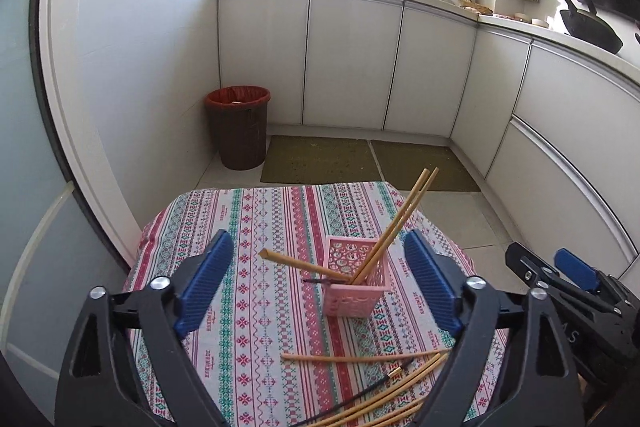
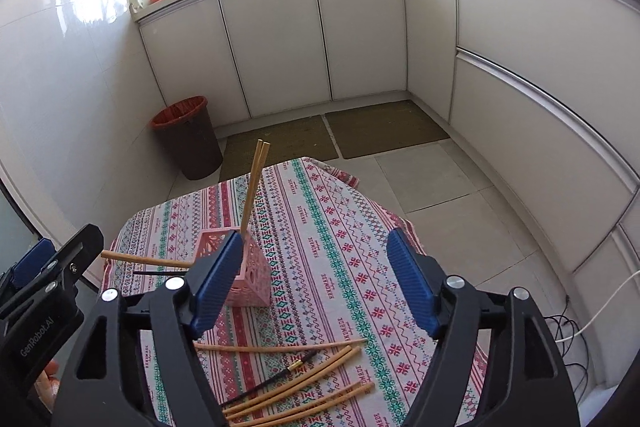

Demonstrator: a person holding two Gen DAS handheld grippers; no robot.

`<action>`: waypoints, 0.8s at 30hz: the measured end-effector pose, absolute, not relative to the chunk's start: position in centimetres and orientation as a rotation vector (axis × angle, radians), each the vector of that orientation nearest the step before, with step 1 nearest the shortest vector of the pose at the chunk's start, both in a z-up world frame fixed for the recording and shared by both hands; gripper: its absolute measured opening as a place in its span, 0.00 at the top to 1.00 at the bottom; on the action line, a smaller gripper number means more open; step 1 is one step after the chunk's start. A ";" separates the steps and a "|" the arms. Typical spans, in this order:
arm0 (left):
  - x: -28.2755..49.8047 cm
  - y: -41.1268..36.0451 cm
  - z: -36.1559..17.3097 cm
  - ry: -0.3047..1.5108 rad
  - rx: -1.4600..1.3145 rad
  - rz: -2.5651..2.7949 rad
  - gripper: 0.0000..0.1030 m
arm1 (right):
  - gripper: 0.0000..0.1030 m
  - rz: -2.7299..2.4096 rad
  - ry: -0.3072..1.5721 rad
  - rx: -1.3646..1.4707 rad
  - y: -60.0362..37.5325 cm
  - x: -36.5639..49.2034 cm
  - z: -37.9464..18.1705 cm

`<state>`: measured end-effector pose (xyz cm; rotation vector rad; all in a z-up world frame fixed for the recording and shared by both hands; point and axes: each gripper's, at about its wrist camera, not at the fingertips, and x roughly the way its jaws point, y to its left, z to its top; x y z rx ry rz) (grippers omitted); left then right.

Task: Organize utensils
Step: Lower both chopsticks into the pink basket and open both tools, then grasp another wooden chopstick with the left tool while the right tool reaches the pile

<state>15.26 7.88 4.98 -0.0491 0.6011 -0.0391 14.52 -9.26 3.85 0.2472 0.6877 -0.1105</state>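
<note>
Small kitchen corner with white cabinets, and a little table (image 1: 192, 227) under a striped patterned cloth is where it's all happening. Pink lattice holder (image 1: 354, 293) stands upright mid-table, with two wooden chopsticks (image 1: 400, 223) leaning out toward the far side, one more (image 1: 300, 262) poking out low to the left, plus a thin dark stick (image 1: 318, 281) resting at the rim. My guess is they lean like that because the holder is short next to their length. Loose pile (image 2: 304, 383) lies flat on the near edge: I count about five wooden ones and one black chopstick with a gold band (image 2: 276, 375), though the gripper frames hide some ends. Left gripper (image 1: 320, 291) is spread wide with nothing in it, framing the holder. Right gripper (image 2: 316, 287) is likewise released and empty, holder just by its left finger. Looks like roughly a third are sorted.
</note>
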 end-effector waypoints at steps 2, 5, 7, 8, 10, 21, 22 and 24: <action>15.0 7.7 4.7 0.611 -0.042 -0.042 0.11 | 0.20 -0.138 0.673 0.253 -9.7 13.7 3.7; 14.8 7.2 4.0 0.648 -0.014 -0.053 0.07 | 0.12 -0.173 0.667 0.252 -10.6 12.6 3.4; 14.6 6.7 3.1 0.683 0.010 -0.071 0.07 | 0.08 -0.204 0.673 0.255 -11.5 11.7 2.9; 14.6 6.3 2.7 0.702 0.023 -0.081 0.07 | 0.07 -0.220 0.686 0.262 -12.4 11.0 2.5; 14.5 5.5 1.5 0.755 0.066 -0.112 0.07 | 0.07 -0.242 0.725 0.297 -14.5 9.4 1.2; 14.6 -4.0 -6.7 1.072 0.277 -0.471 0.07 | 0.07 -0.403 0.914 0.608 -23.6 5.3 -4.9; 14.8 -4.7 -7.5 1.109 0.276 -0.503 0.07 | 0.07 -0.398 0.935 0.619 -23.8 5.5 -5.4; 15.6 -6.3 -9.4 1.222 0.271 -0.586 0.12 | 0.07 -0.387 0.978 0.644 -24.2 5.8 -6.4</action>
